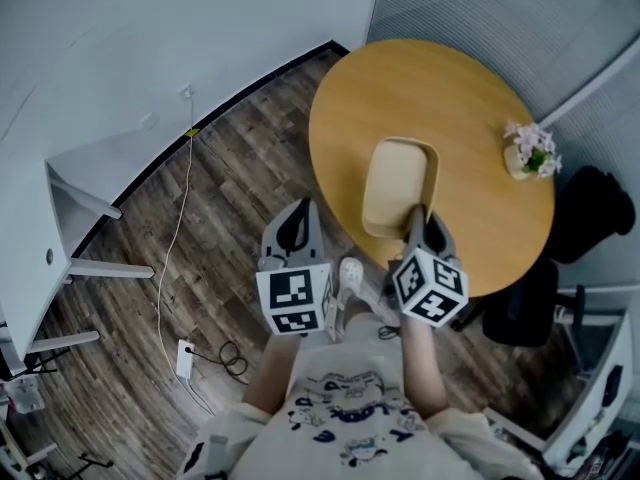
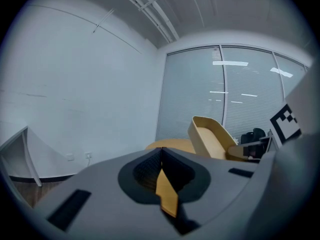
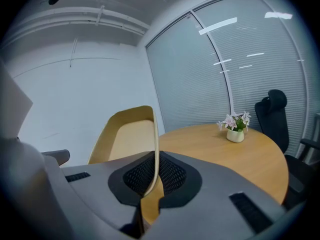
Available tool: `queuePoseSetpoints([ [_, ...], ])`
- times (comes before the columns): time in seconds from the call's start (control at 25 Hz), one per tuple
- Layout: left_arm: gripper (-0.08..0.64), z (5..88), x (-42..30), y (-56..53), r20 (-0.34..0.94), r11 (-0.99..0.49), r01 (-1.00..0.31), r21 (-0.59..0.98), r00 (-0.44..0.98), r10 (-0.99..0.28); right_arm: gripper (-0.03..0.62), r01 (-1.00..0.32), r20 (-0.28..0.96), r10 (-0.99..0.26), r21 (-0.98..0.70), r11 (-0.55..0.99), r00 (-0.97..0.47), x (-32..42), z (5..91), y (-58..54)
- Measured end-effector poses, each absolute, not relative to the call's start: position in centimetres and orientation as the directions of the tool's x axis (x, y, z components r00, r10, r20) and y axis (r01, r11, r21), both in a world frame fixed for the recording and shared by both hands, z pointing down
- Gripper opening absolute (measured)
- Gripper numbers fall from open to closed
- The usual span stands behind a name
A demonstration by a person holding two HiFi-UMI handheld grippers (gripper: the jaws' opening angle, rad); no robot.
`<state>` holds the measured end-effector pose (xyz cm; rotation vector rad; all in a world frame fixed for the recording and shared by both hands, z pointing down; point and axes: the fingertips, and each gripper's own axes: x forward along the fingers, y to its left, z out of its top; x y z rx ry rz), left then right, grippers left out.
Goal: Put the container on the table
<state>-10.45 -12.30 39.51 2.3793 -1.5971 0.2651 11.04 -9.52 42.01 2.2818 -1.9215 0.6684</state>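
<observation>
A beige, tray-like container (image 1: 398,183) sits over the near part of the round wooden table (image 1: 440,98). My right gripper (image 1: 418,218) is shut on its near rim. In the right gripper view the container's thin wall (image 3: 127,136) runs between the jaws of the right gripper (image 3: 152,179), with the table (image 3: 225,154) beyond. I cannot tell whether the container touches the table. My left gripper (image 1: 297,223) hangs off the table's near-left edge, shut and empty. In the left gripper view, past the left gripper (image 2: 161,159), the container (image 2: 212,136) shows tilted at the right.
A small pot of pink flowers (image 1: 530,153) stands on the table's right side. A black chair (image 1: 590,213) is behind it. A white desk (image 1: 70,218) lines the left wall. A cable and power strip (image 1: 185,358) lie on the wood floor.
</observation>
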Motion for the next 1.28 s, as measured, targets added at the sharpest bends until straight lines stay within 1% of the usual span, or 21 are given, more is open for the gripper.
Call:
queuePoseSetpoints([
  [0.4,0.003,40.7,-8.4,-17.9,0.329,-0.324,-0.940,0.104,0.340,-0.881,0.012,-0.959,0.420,-0.904,-0.214,-0.188,0.083,13.1,43.9,-15.8],
  [0.76,0.003,42.9,-5.1,-23.4,0.382,-0.313,-0.945,0.091,0.323,-0.866,0.012,-0.957,0.469,-0.882,-0.234,-0.172,0.044,15.3,46.3,-22.0],
  [1.28,0.003,47.8,-1.7,-27.5,0.487,-0.301,-0.949,0.089,0.305,-0.819,0.012,-0.949,0.576,-0.816,-0.238,-0.208,0.034,18.5,51.8,-25.9],
])
